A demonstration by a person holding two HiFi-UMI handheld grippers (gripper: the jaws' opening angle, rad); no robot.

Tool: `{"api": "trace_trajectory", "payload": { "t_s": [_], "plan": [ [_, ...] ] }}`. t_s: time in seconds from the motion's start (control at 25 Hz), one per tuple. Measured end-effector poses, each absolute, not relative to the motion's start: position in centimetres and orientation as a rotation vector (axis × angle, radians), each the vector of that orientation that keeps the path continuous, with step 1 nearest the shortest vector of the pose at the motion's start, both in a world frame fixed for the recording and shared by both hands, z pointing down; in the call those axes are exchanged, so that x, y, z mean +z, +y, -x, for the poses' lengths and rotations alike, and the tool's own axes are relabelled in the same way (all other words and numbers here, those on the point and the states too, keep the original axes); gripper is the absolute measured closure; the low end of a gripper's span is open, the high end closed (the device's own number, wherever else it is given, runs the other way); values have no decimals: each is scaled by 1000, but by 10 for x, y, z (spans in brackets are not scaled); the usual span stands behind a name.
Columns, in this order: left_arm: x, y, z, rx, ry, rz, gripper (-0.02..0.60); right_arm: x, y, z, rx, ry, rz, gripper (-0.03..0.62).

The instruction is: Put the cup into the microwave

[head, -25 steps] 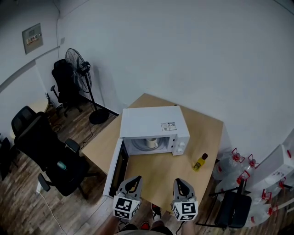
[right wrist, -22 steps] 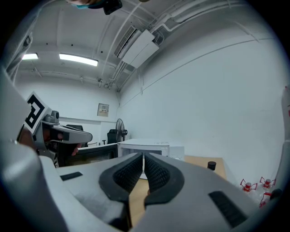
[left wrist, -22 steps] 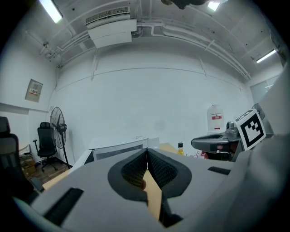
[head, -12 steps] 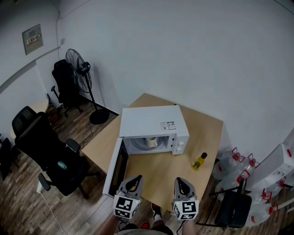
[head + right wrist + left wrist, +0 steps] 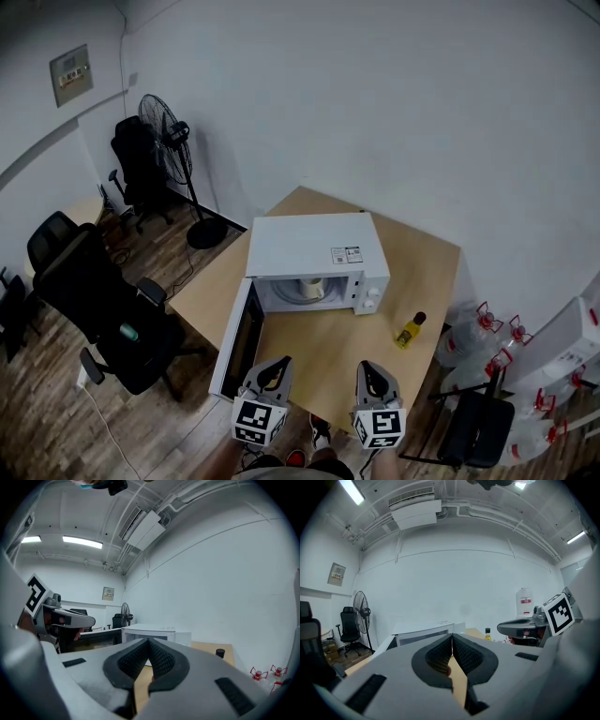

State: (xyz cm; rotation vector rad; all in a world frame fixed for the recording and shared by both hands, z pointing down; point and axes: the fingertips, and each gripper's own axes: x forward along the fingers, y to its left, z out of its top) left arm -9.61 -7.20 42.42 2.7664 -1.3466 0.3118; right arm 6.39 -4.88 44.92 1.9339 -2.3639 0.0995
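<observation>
A white microwave stands on the wooden table with its door swung open to the left. A pale cup sits inside the cavity. My left gripper and right gripper hover side by side over the table's near edge, in front of the microwave and apart from it. The left gripper has its jaws pressed together with nothing between them. So does the right gripper. The cup is hidden in both gripper views.
A small yellow bottle stands on the table right of the microwave. Black office chairs and a standing fan are to the left. Water jugs and a black stool are at the right.
The head view has shifted slightly. Neither gripper, the microwave nor the cup has moved.
</observation>
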Motion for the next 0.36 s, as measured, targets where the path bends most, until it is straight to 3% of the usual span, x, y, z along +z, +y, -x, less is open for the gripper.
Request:
{"api": "trace_trajectory", "payload": {
  "t_s": [0.36],
  "plan": [
    [425, -73, 92, 317, -1350, -2764, 558, 450, -51, -69, 101, -2368, -1936, 577]
  ]
}}
